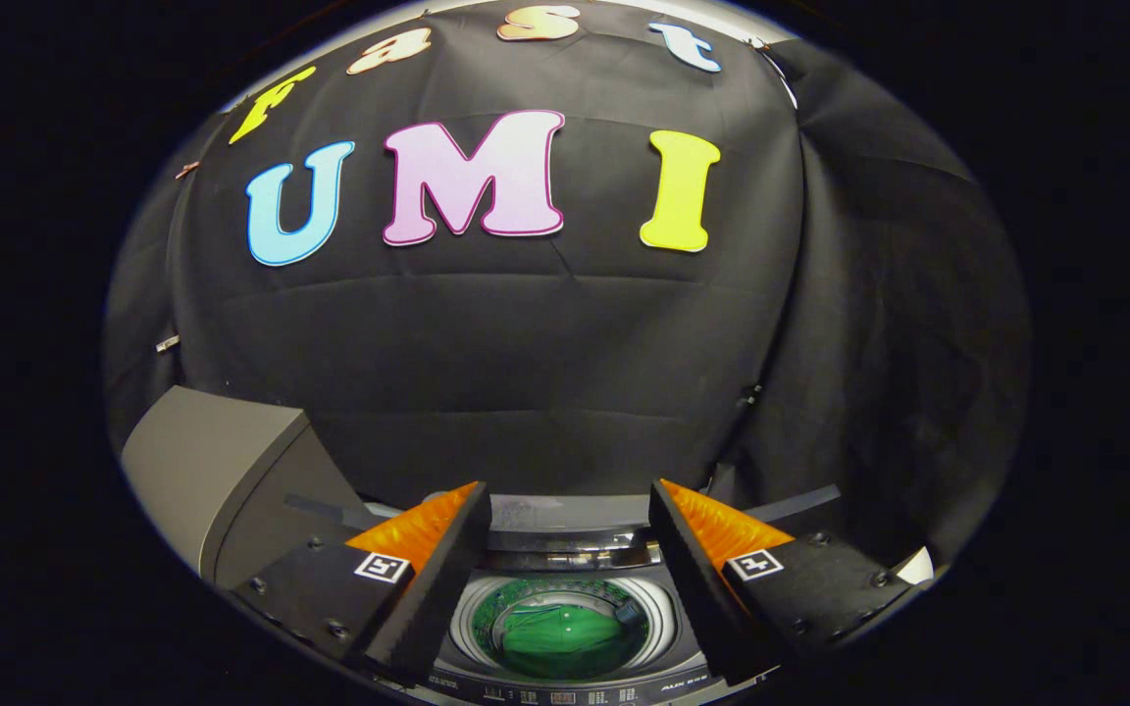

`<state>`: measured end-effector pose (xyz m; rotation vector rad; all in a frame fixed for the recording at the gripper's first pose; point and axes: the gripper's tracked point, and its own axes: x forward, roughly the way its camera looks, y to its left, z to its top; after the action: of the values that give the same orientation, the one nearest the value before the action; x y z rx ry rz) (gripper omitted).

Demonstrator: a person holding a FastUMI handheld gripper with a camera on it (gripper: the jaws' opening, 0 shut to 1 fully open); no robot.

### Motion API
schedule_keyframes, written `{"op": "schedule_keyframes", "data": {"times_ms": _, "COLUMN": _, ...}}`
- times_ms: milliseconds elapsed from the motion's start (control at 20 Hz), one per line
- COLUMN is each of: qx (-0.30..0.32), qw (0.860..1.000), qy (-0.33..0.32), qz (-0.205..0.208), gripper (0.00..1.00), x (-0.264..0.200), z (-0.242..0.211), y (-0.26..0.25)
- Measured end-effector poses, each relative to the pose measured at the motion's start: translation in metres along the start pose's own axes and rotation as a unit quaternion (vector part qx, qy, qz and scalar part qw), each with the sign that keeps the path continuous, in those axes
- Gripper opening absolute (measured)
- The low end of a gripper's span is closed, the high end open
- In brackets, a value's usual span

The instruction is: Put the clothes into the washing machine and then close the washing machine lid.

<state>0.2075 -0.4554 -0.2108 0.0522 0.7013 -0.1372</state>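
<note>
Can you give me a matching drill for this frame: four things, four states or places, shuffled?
Things:
1. green garment
2. washing machine lid
3. tool
4. control panel

States or places:
A. open, nothing between the fingers
B. raised, to the left of the drum opening
C. lying inside the drum
D. along the machine's near edge, below the drum

Pairs: 1-C, 2-B, 3-A, 4-D
</note>
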Motion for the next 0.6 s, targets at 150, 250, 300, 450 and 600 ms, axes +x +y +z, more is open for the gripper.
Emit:
{"op": "schedule_keyframes", "data": {"times_ms": 150, "qx": 0.000, "qw": 1.000, "qy": 0.011, "qz": -0.007, "gripper": 1.00, "x": -0.010, "z": -0.010, "y": -0.002}}
{"op": "schedule_keyframes", "data": {"times_ms": 250, "qx": -0.005, "qw": 1.000, "qy": 0.026, "qz": -0.013, "gripper": 1.00, "x": -0.018, "z": -0.022, "y": -0.004}}
{"op": "schedule_keyframes", "data": {"times_ms": 300, "qx": -0.008, "qw": 0.999, "qy": 0.031, "qz": -0.015, "gripper": 1.00, "x": -0.023, "z": -0.026, "y": -0.006}}
{"op": "schedule_keyframes", "data": {"times_ms": 450, "qx": -0.009, "qw": 0.999, "qy": 0.038, "qz": -0.017, "gripper": 1.00, "x": -0.029, "z": -0.034, "y": -0.007}}
{"op": "schedule_keyframes", "data": {"times_ms": 600, "qx": -0.003, "qw": 0.999, "qy": 0.034, "qz": -0.024, "gripper": 1.00, "x": -0.028, "z": -0.030, "y": -0.008}}
